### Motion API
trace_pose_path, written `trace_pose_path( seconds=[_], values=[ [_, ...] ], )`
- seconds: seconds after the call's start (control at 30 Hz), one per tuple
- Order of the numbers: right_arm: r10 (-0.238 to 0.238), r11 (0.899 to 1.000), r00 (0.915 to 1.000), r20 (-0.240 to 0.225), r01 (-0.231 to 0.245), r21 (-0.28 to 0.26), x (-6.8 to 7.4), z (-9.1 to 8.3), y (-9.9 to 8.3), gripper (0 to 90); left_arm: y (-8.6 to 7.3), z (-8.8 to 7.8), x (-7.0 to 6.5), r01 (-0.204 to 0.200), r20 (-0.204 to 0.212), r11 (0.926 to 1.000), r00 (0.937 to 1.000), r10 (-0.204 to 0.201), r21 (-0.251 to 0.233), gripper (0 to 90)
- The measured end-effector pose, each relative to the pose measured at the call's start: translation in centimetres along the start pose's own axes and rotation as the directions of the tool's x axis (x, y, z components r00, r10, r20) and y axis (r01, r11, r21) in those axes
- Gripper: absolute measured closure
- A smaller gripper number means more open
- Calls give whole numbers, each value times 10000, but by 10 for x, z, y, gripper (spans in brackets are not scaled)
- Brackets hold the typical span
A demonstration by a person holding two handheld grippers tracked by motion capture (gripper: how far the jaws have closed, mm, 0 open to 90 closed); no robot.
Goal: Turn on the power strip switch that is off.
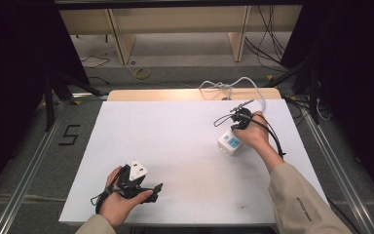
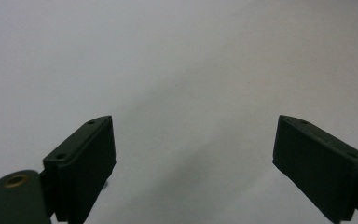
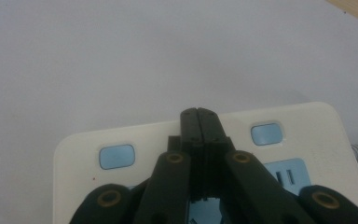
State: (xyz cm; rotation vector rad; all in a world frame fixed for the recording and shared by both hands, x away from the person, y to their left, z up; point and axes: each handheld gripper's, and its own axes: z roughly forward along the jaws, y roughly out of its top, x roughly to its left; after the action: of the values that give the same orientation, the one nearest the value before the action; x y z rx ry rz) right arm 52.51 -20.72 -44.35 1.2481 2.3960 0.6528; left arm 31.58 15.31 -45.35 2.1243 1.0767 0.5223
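A white power strip with light-blue buttons and sockets lies on the right of the white table. Its white cable runs off toward the far edge. My right gripper points down at the strip from a hand above it. In the right gripper view the right gripper is shut with nothing between its jaws. Its tips sit over the power strip between two blue buttons; I cannot tell whether they touch. My left gripper rests near the front left. The left gripper is open over bare table.
A wooden strip runs along the table's far edge. Metal rails flank the table on both sides. A black "5" mark is on the floor at left. Loose cables and shelf legs stand beyond the table.
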Motion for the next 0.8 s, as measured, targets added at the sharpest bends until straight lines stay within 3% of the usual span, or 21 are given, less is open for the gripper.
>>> trace_pose_path(
  seconds=[0.8],
  values=[
    [65,10000,10000,9,-65,28,0,-2,-1,847,0,0,0,-25,-1,10000,10000,25,22,126]
  ],
)
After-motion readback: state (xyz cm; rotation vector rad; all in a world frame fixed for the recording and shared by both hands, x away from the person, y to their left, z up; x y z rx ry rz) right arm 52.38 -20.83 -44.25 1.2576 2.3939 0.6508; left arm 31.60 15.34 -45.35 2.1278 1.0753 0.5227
